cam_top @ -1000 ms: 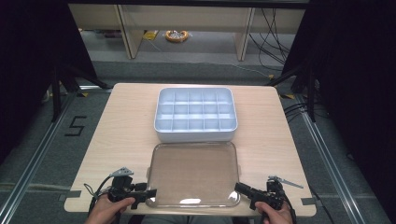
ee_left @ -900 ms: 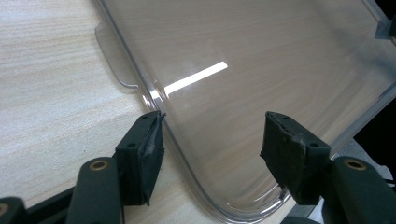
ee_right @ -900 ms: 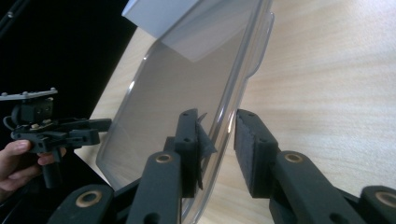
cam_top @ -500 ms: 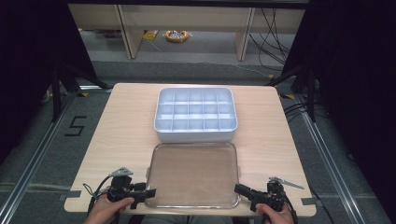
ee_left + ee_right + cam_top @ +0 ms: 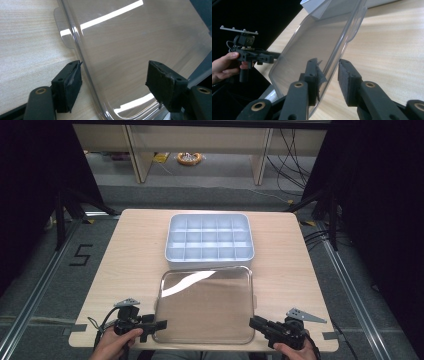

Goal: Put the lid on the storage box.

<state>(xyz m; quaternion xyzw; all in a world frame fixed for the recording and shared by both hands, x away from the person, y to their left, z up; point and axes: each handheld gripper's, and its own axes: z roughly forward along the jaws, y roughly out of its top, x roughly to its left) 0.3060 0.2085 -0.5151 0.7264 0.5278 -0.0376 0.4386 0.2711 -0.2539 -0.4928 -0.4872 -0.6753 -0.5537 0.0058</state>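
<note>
Lid of clear plastic is lying at the near edge of the wooden table in the high view, at six o'clock from the white compartment box, its far edge just beside the box's near wall. The left gripper is sitting at the lid's seven o'clock corner, held by the person's left hand, and the right gripper is sitting at the five o'clock corner, held by the right hand. From this height the jaw gaps are too small to read.

In the left gripper view, the left gripper is standing wide, its jaws having just been opening. The lid rim is passing between them: it is running right against the pad at nine o'clock, while the pad at three o'clock is standing well clear, so nothing is being pinched. This view is also showing a small tab on the lid's edge at eleven o'clock.

In the right gripper view, the right gripper is clamping the lid rim, one pad inside and one outside. The lid is tilting up off the table here, which the high view is hardly showing. At nine o'clock the left gripper is reaching the lid's far edge, and the box is peeking in at twelve o'clock.
</note>
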